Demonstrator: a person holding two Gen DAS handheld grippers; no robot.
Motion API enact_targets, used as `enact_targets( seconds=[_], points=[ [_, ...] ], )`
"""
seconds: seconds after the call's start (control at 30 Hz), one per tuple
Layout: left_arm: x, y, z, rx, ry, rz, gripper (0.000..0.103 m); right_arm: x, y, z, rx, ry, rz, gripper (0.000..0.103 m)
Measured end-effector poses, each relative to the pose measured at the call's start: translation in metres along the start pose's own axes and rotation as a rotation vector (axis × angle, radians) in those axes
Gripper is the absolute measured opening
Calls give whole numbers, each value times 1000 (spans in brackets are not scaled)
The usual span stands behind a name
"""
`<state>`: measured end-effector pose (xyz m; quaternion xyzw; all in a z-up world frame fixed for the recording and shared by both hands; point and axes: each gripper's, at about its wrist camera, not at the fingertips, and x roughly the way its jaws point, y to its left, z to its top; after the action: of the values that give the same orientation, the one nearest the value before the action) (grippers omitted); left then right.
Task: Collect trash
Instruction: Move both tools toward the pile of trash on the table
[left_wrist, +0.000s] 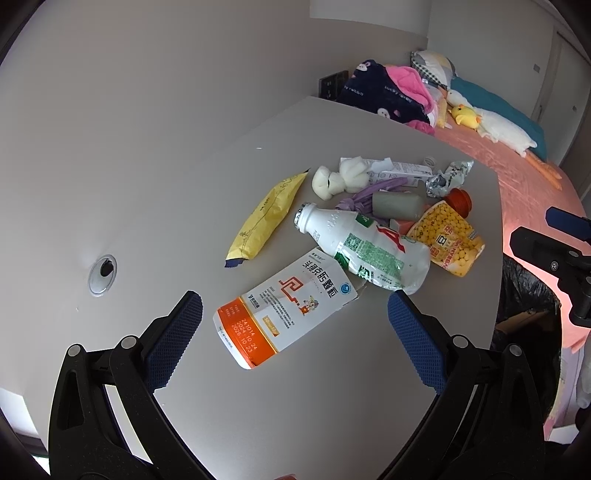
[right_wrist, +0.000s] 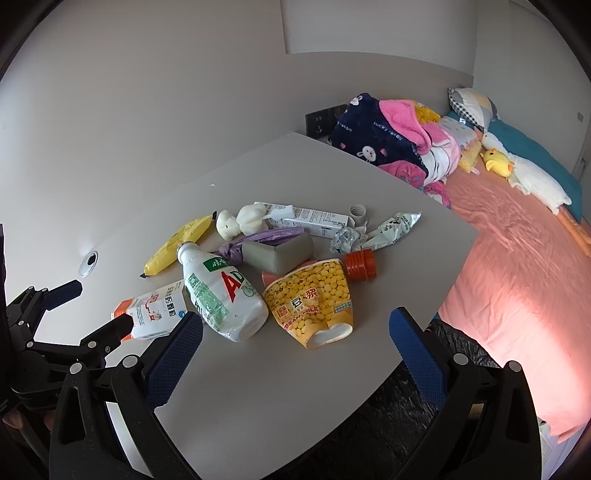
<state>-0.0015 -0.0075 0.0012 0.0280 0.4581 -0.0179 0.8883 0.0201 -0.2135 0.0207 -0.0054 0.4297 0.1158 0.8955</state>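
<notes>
The trash lies in a loose heap on the grey worktop (right_wrist: 295, 387), toward its far right corner, beside a bed (right_wrist: 517, 251) with a pink cover. Both pairs of tongs hang above the near edge with nothing between their blue pads.

The left tongs (left_wrist: 295, 314) are spread wide, one pad on each side of an orange-and-white medicine box (left_wrist: 284, 314) that lies flat on the worktop below them, without touching it. Just past the box lies a white AD drink bottle (left_wrist: 365, 247) on its side, its open neck pointing away to the left. A yellow snack wrapper (left_wrist: 266, 218) lies apart to the left of the bottle.

The right tongs (right_wrist: 295, 332) also gape wide, hovering over the near side of the heap, where a crushed yellow soy-milk cup (right_wrist: 314, 299) lies on its side next to the bottle. Behind the cup are a red ribbed cap (right_wrist: 362, 264), a grey block (right_wrist: 280, 253), a knotted purple bag (right_wrist: 258, 240), a crumpled foil pouch (right_wrist: 384, 227), a white carton (right_wrist: 317, 219) and a small white plush toy (right_wrist: 240, 219).

A black bin bag (right_wrist: 388, 424) sits below the worktop's right edge.
</notes>
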Motion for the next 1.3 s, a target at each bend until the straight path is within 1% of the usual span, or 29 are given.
enact_targets(
  seconds=[1.3],
  points=[
    [-1, -8, -1, 33, 6, -17, 97, -3, -2, -1, 5, 1, 0, 100]
  ],
)
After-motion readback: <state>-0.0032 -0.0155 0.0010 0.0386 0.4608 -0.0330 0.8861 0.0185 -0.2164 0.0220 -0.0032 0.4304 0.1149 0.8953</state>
